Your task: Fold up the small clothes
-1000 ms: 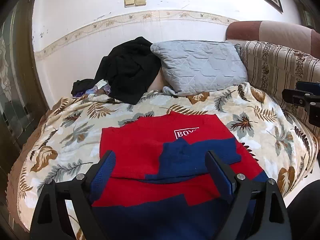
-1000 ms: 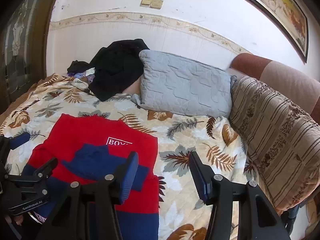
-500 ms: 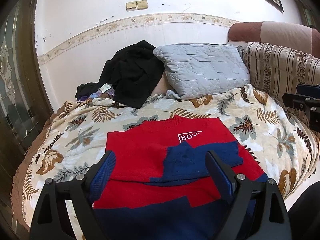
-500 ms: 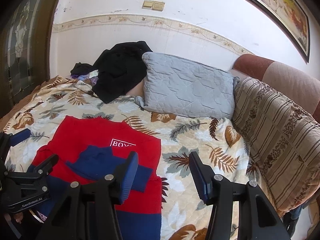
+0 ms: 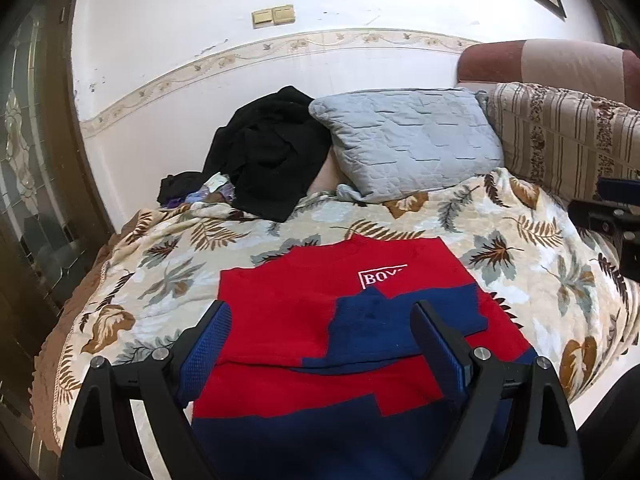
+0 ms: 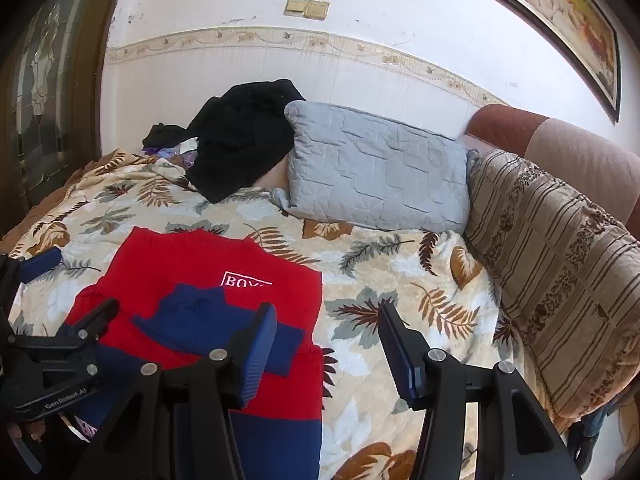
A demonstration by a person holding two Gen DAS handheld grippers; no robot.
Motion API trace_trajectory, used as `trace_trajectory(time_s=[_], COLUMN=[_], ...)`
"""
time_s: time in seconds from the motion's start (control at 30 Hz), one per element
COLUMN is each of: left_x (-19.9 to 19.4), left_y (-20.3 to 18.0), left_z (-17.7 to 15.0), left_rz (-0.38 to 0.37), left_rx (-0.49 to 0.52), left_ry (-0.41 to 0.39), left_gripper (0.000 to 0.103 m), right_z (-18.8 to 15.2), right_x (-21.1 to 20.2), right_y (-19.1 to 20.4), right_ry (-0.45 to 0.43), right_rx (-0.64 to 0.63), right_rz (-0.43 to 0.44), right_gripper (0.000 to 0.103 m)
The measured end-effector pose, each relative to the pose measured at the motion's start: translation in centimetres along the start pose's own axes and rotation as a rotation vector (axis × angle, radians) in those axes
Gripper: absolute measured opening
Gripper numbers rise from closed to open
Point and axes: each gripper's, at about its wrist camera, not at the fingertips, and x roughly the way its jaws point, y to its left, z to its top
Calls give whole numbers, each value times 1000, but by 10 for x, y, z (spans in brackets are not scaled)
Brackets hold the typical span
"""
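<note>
So the small red and navy knit sweater [image 5: 320,320] is lying flat on the leaf-print bedspread [image 5: 520,248], both navy sleeves folded in across the red chest, white logo box peeking out just past the sleeve. The left gripper [image 5: 320,336] hovers right over it, tilted down, jaws spread wide with nothing between the pads, and the sweater's middle sits squarely in that gap. The right gripper [image 6: 326,344] is about half open and empty too, hanging over the sweater's right edge: its left finger is above the red knit, its right one above bare bedspread. Loads of open bedspread right of those jaws, up to the striped brown sofa cushion [image 6: 560,272]. Beyond the collar there's a clear strip, then a grey quilted pillow [image 6: 376,176] and a heap of black clothing [image 6: 240,136] against the wall.
</note>
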Motion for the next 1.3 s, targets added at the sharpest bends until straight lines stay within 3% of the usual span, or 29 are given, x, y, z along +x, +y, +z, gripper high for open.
trace_trajectory(time_s=[0.3,0.6,1.0,1.3], left_x=[-2,-1,-4,-15], left_y=[4,3,5,9], left_z=[4,3,4,2], left_rz=[28,27,31,33], left_rx=[-22,-30,-34,-25], left_ry=[13,34,32,33], left_gripper=[91,91,91,91], right_z=[-1,-6,-1,-3], right_x=[-6,-5,-13,-19], right_y=[-15,-10,-13,-14], right_ry=[9,35,7,10], right_rx=[55,28,14,18], right_rz=[0,-24,-54,-22], right_gripper=[57,57,57,58])
